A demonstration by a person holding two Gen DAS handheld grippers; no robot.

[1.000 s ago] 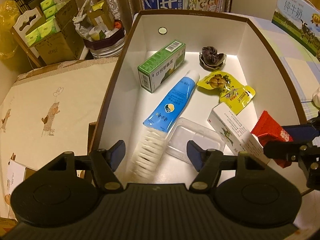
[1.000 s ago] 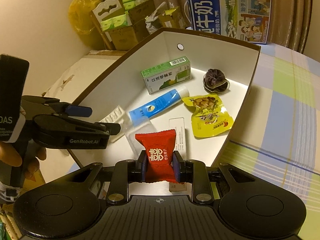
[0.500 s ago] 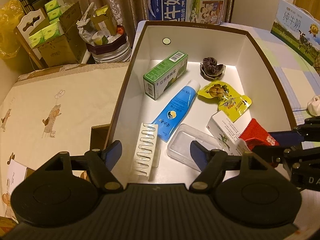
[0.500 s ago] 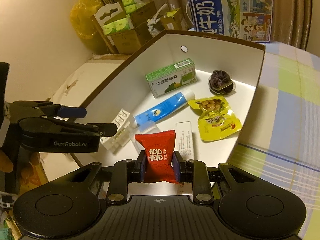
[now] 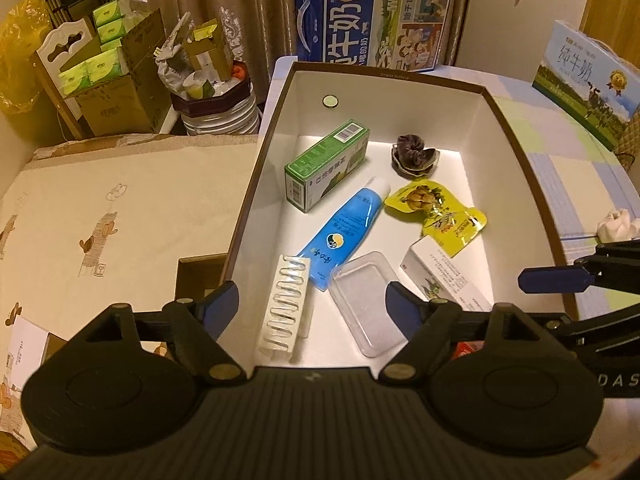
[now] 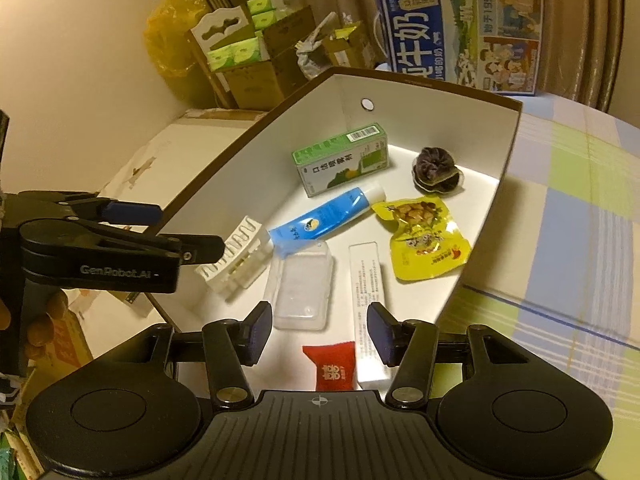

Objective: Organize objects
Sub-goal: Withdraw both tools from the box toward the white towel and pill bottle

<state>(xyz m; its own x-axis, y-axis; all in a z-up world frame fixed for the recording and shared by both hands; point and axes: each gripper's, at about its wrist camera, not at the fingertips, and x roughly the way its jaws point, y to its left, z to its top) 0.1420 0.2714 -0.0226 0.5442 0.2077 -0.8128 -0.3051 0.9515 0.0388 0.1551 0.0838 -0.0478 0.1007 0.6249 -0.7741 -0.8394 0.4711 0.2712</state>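
Observation:
A white box with a brown rim [image 5: 516, 132] [image 6: 510, 148] holds a green carton [image 5: 326, 164] [image 6: 340, 158], a blue tube [image 5: 344, 234] [image 6: 324, 226], a yellow snack pouch [image 5: 436, 210] [image 6: 424, 244], a dark scrunchie [image 5: 414, 154] [image 6: 434, 168], a clear plastic tray [image 5: 366, 302] [image 6: 300, 290], a white ribbed strip [image 5: 286, 304] [image 6: 236, 256] and a white carton [image 5: 444, 276] [image 6: 366, 292]. A red candy packet [image 6: 332, 366] lies in the box's near corner, below my right gripper [image 6: 320, 330], which is open and empty. My left gripper [image 5: 312, 306] is open and empty over the box's near edge.
A blue milk carton case [image 5: 372, 16] [image 6: 464, 28] stands behind the box. Cardboard boxes of green packs [image 5: 112, 76] [image 6: 248, 48] stand at the back left. A cream cloth surface [image 5: 108, 220] lies left of the box, a checked tablecloth [image 6: 568, 220] right of it.
My right gripper has opened and let go of the red candy packet, which now lies in the box. Both grippers have drawn back a little from the box.

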